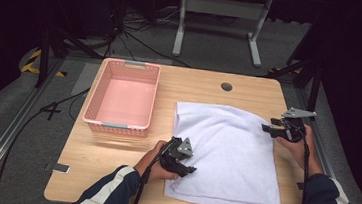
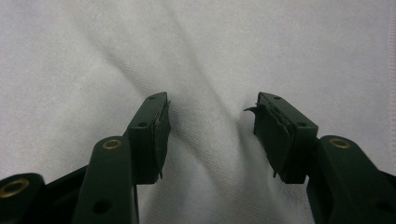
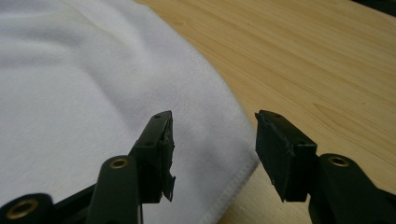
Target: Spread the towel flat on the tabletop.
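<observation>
A white towel (image 1: 229, 149) lies folded flat on the right half of the wooden table (image 1: 205, 87). My left gripper (image 1: 190, 170) hovers low over the towel's near left edge, held from the left by a hand in a dark sleeve with a white stripe. In the left gripper view its jaws stand open (image 2: 210, 133) above the towel (image 2: 210, 51), with a soft crease running between them. My right gripper (image 1: 267, 128) is at the towel's far right corner, jaws pointing left. In the right gripper view it is open (image 3: 212, 149) over the hemmed edge of the towel (image 3: 70, 93), beside bare table (image 3: 303, 56).
An empty pink plastic basket (image 1: 116, 125) stands on the table's left half, just left of the towel. A round cable hole (image 1: 226, 87) sits near the table's far edge. Beyond the table are a white frame's legs (image 1: 179, 31) and cables on the floor.
</observation>
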{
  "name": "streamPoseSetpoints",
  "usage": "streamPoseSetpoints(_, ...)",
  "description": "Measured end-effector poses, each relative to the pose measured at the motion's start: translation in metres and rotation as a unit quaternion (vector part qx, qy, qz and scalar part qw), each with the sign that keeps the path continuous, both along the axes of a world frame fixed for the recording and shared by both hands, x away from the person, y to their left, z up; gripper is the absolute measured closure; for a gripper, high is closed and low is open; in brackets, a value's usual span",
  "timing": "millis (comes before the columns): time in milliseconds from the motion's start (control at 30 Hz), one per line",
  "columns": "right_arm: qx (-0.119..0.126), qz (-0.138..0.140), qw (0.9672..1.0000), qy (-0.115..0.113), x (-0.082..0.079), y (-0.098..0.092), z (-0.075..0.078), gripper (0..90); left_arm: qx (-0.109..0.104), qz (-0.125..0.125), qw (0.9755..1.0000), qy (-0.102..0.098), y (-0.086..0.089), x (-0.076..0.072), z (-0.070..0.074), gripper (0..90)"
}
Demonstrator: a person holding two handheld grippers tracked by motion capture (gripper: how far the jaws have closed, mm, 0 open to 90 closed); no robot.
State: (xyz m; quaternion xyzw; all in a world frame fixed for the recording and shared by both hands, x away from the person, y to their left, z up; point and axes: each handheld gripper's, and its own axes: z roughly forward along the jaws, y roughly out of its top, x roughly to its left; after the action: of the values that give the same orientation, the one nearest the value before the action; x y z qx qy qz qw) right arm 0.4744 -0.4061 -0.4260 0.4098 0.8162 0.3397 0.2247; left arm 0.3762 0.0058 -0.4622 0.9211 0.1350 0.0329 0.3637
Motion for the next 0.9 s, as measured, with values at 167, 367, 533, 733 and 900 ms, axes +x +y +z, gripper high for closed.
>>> streamPoseSetpoints(167,-0.029,-0.002,0.9991,0.031,0.009,0.001,-0.014,63.7,0.001,0.002,1.0000,0.003,0.002,-0.003,0.000,49.1)
streamPoseSetpoints(367,-0.057,0.039,0.9974,-0.020,-0.015,0.004,-0.006,86.3,0.008,-0.020,0.9996,0.017,0.007,-0.018,0.003,54.9)
streamPoseSetpoints(533,-0.054,0.137,0.9888,-0.029,-0.056,0.014,0.009,87.0,0.021,-0.067,0.9969,0.036,0.015,-0.038,0.005,54.7)
streamPoseSetpoints(733,-0.079,0.200,0.9765,-0.013,-0.097,0.033,0.001,81.9,-0.006,0.007,0.9996,0.027,0.024,-0.034,0.011,38.5)
streamPoseSetpoints(900,-0.082,0.206,0.9751,-0.012,-0.108,0.040,-0.001,71.5,-0.035,0.044,0.9984,0.012,0.025,-0.017,0.014,38.9)
